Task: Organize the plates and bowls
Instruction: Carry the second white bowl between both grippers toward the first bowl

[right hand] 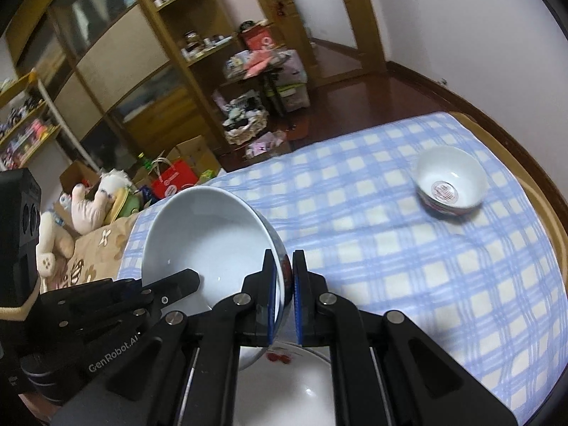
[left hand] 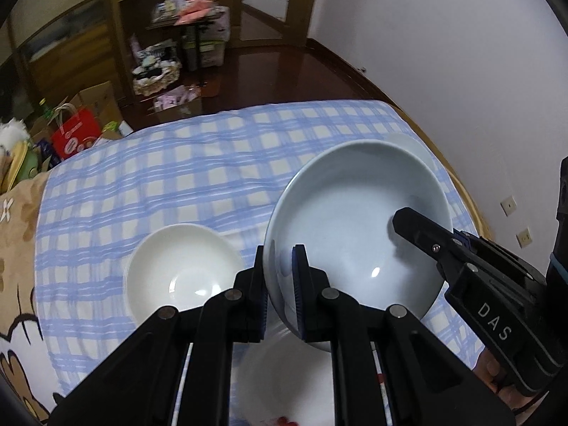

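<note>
A large pale blue bowl (left hand: 355, 213) (right hand: 206, 230) hangs tilted above the blue-checked tablecloth (left hand: 159, 177) (right hand: 390, 277), held from both sides. My left gripper (left hand: 280, 254) (right hand: 179, 280) is shut on its left rim. My right gripper (right hand: 284, 261) (left hand: 415, 229) is shut on the opposite rim, one finger inside the bowl. Under the bowl lies a white plate (left hand: 284, 376) (right hand: 294, 394) with a red cherry print. A small plain white bowl (left hand: 181, 269) sits to the left. A small red-patterned bowl (right hand: 451, 184) stands at the far right of the table.
The table's wooden edge (right hand: 553, 234) curves along the right, close to a white wall. Beyond the far edge are dark floor, cartons, a red bag (left hand: 74, 135) and shelves. A tan patterned blanket (left hand: 17, 234) and soft toys (right hand: 88, 206) lie to the left.
</note>
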`<state>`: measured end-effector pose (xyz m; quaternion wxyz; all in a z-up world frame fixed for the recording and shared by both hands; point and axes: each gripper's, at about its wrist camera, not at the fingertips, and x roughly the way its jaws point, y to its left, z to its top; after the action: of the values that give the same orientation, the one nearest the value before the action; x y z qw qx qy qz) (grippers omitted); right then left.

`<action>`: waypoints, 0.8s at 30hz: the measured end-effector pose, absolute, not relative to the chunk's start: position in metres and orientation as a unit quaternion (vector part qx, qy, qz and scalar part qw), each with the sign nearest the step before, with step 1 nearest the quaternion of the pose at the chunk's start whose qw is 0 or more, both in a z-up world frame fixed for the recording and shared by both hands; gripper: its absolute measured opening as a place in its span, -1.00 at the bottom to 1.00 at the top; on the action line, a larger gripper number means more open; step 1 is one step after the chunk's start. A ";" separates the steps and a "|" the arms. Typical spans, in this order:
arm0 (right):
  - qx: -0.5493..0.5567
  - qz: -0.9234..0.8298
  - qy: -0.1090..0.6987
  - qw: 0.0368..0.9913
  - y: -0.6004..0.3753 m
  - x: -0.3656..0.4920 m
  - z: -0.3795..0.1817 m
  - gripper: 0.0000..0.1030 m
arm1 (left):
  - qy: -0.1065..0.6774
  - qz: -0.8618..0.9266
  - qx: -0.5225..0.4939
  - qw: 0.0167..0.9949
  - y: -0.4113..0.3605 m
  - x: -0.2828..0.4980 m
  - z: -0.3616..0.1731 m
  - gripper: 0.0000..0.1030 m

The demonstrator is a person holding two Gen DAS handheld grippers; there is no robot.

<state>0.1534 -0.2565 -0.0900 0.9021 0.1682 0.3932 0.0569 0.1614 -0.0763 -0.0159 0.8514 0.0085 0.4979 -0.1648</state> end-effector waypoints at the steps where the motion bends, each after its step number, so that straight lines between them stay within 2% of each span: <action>1: 0.161 0.062 0.392 0.904 -0.249 0.155 -0.089 -0.82 | 0.498 -0.161 0.006 0.852 -0.070 0.162 -0.016 -0.74; 12: 0.105 0.118 0.401 0.902 -0.176 0.170 -0.093 -0.81 | 0.504 -0.120 -0.028 0.855 0.005 0.157 -0.028 -0.74; 24: 0.079 0.132 0.419 0.895 -0.143 0.178 -0.118 -0.81 | 0.529 -0.102 -0.064 0.840 0.040 0.163 -0.062 -0.74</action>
<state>0.1780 -0.1426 -0.1184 0.8950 0.0794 0.4185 0.1321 0.1633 0.0401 -0.0623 0.8400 -0.0639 0.5290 -0.1020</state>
